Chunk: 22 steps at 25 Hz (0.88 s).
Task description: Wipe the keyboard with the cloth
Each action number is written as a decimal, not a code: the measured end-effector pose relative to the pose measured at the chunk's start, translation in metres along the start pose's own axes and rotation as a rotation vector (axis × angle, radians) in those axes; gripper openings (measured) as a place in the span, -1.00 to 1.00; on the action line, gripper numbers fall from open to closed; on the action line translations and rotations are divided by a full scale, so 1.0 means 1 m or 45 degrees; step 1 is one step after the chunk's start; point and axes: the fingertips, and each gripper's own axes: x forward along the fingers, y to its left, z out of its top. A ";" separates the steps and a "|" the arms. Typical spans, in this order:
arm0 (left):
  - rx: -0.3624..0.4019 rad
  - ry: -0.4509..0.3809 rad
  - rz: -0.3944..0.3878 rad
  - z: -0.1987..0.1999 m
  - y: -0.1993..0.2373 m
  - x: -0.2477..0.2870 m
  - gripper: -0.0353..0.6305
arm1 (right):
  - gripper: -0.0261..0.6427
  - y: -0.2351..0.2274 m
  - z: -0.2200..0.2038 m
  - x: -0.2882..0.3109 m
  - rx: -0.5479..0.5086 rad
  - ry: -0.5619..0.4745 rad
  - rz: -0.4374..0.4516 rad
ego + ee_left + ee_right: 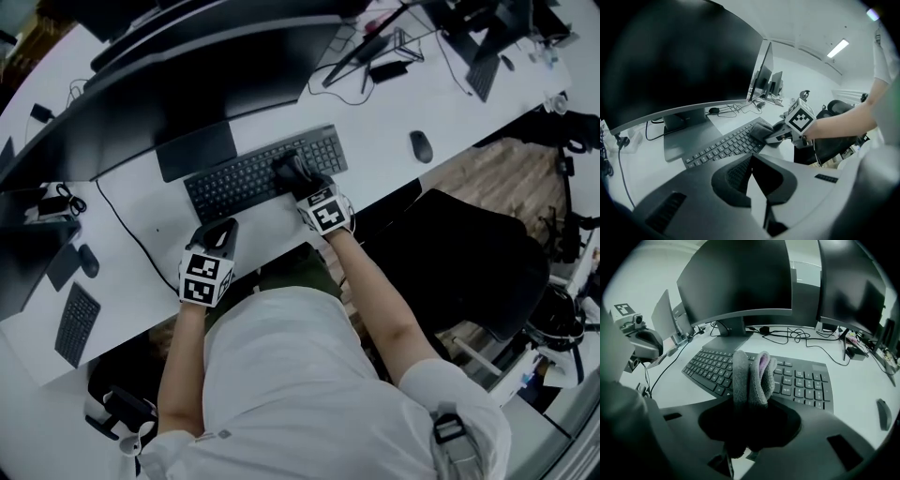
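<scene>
The step in hand is the wiping itself. The right gripper [293, 174] is over the keyboard [234, 185], in its middle to right part, and its fingers are clamped on the cloth [752, 375]. The cloth is grey, folded into a thick bundle with a little pink showing inside the fold. It stands out in front of the fingers and points toward the key rows. In the head view the bundle seems to lie on the keys, but whether it really presses on them cannot be told for sure.

The left gripper [226, 230] is just in front of the keyboard's near edge, toward its left end, low over the table [394, 183]. Its fingers are together and nothing is between them. It does not touch the keyboard, so the keyboard is not held by anything.

The mouse [421, 145] lies well to the right of the keyboard, and the monitor [187, 89] stands behind it.

By judgement, the wiping is in progress and not finished, because the left half of the keys is not under the cloth. The next move probably calls for a steady sweep of the cloth along the rows toward the left end, with light pressure. Since the keyboard is free, it could slide on the table; the left gripper is well placed to steady the near edge if needed.
</scene>
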 end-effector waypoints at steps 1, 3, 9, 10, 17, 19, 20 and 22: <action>-0.008 -0.001 0.010 0.001 0.000 0.001 -0.90 | -0.52 0.000 0.003 0.001 -0.009 -0.003 0.011; -0.022 -0.002 0.031 0.004 0.001 0.003 -0.90 | -0.52 -0.002 0.008 0.003 -0.017 -0.012 0.035; -0.070 -0.011 0.086 0.013 0.003 0.010 -0.90 | -0.52 -0.012 0.029 0.012 -0.035 -0.037 0.097; -0.078 -0.012 0.096 0.013 0.003 0.011 -0.90 | -0.52 -0.014 0.033 0.013 -0.040 -0.041 0.107; -0.122 -0.013 0.138 0.019 0.002 0.019 -0.90 | -0.52 -0.027 0.054 0.020 -0.066 -0.049 0.152; -0.125 -0.017 0.143 0.021 0.001 0.021 -0.90 | -0.51 -0.030 0.057 0.020 -0.059 -0.051 0.159; -0.126 -0.018 0.144 0.022 0.000 0.022 -0.90 | -0.51 -0.031 0.059 0.020 -0.055 -0.053 0.163; -0.131 -0.018 0.145 0.024 -0.001 0.024 -0.90 | -0.51 -0.034 0.061 0.020 -0.050 -0.057 0.167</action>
